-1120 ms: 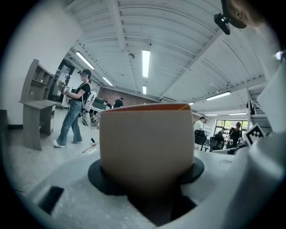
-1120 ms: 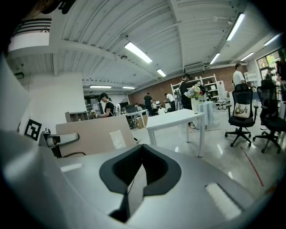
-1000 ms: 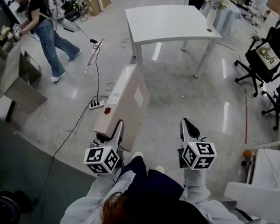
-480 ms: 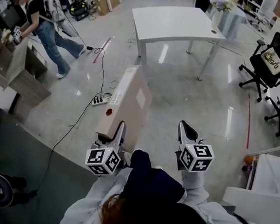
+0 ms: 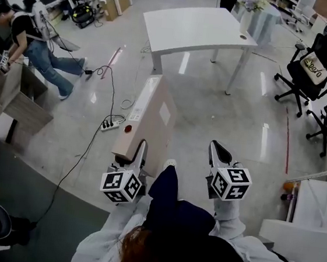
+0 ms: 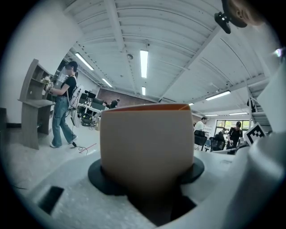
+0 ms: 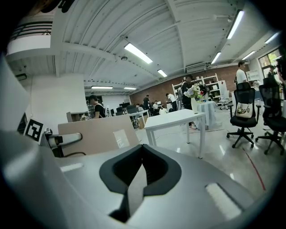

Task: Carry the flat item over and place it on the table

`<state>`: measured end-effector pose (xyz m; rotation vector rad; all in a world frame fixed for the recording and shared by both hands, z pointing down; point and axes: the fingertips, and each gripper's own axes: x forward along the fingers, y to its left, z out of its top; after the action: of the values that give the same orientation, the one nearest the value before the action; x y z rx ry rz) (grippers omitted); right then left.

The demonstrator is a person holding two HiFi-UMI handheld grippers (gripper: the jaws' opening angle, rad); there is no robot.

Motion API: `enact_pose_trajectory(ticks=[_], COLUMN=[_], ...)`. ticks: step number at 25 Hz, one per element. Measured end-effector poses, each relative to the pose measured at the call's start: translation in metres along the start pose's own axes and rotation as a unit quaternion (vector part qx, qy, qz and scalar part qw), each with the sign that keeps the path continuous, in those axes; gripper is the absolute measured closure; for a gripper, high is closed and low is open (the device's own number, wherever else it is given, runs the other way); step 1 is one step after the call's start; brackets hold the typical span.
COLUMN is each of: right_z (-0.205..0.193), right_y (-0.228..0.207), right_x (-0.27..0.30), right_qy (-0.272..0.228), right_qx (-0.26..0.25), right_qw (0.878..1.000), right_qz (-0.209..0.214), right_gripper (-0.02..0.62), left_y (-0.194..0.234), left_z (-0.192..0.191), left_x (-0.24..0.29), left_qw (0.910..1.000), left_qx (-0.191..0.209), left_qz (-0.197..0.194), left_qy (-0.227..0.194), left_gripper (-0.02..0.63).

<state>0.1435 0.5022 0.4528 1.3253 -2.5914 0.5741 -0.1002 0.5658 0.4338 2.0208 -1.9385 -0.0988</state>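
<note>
Clamping flat beige cardboard box (image 5: 149,115), left gripper (image 5: 140,153) jaws part-spread; right gripper (image 5: 219,154) jaws closed together, empty (white rectangular table (image 5: 193,26) ahead).

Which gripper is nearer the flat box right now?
Left. The left gripper is clamped on the near end of the flat box. The right gripper is off to the box's right, jaws together, not touching it.

path: open floor (image 5: 212,115) to white table (image 5: 193,28) | left: power strip (image 5: 110,124), cables (image 5: 85,148) | right: office chairs (image 5: 312,62)
</note>
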Motion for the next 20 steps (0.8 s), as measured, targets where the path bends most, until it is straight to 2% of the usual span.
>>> enact_pose_trajectory(ticks=[11,20], right_z=[0.086,0.129], right_y=[-0.035,-0.037], right_x=[0.138,0.217], right_qy=[-0.01,-0.016], right_qx=[-0.011,-0.021], right_qw=[1.0,0.999], right_qz=[-0.003,-0.021], right_gripper=[0.588,0.588], left_y=[0.037,0.079], left_z=[0.064,0.109], left_x=[0.149,0.228], left_qw=[0.9998,0.9988], left_qx=[0.008,0.014], left_qz=[-0.015,-0.041], left_qy=[-0.007,-0.021], left_gripper=[0.337,0.337])
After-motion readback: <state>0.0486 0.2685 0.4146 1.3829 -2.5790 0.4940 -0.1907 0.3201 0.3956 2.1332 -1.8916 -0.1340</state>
